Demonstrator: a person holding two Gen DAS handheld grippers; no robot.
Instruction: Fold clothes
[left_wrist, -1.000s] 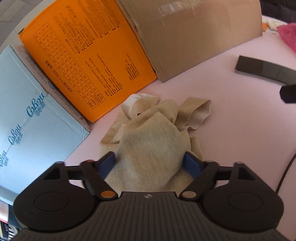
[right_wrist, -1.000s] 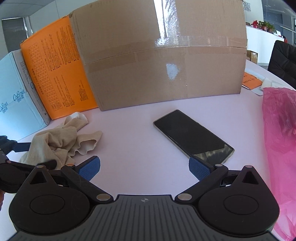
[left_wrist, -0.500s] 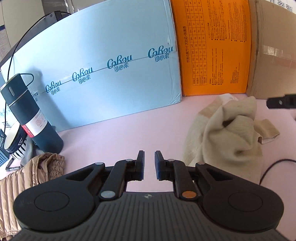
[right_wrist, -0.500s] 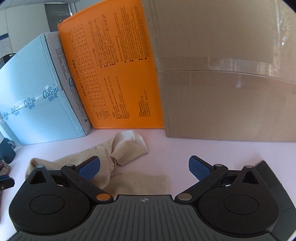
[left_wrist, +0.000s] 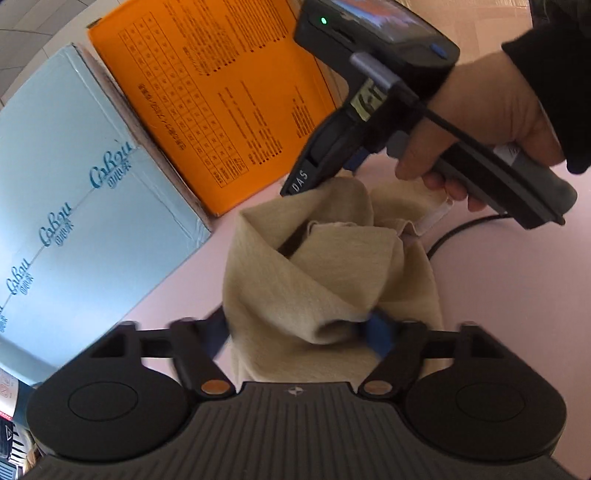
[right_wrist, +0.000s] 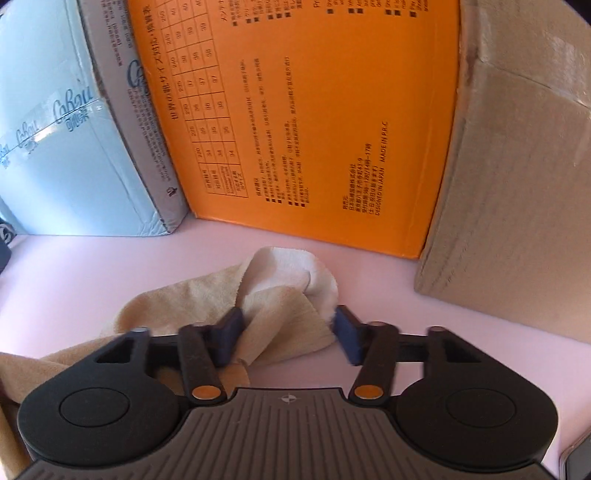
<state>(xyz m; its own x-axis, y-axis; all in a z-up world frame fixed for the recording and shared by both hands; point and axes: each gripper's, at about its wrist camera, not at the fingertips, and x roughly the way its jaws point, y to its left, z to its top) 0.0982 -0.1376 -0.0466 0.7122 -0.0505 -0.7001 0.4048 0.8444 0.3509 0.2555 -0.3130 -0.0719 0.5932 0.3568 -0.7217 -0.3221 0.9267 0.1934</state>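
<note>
Beige knit garment (left_wrist: 332, 280) lies crumpled on the pink tabletop (left_wrist: 517, 280), just in front of a row of boxes. Its pale cuff end (right_wrist: 291, 269) points toward the boxes; the bulk trails near and left in the right wrist view.

Left gripper (left_wrist: 301, 332): jaws spread wide, with a raised fold of the garment sitting between them. The right blue pad (left_wrist: 378, 334) touches the cloth; the left pad is blurred. Firm contact on both sides cannot be confirmed.

Right gripper (right_wrist: 288, 338): jaws partly open, straddling a fold near the cuff. The left pad (right_wrist: 227, 338) presses against the cloth; the right pad (right_wrist: 349, 338) sits at the fold's edge. In the left wrist view this tool is held in a person's hand (left_wrist: 487, 122) with a dark sleeve, its tip down on the far end of the garment.

Containers: light blue carton (right_wrist: 62, 155) at left, orange box (right_wrist: 314, 122) in the middle, brown cardboard box (right_wrist: 517, 192) at right, all closed, contents not visible. They stand side by side and wall off the far edge.

Open tabletop shows left of the garment and to the right, where a black cable (left_wrist: 461, 230) crosses it. A phone corner (right_wrist: 578, 461) shows at near right.
</note>
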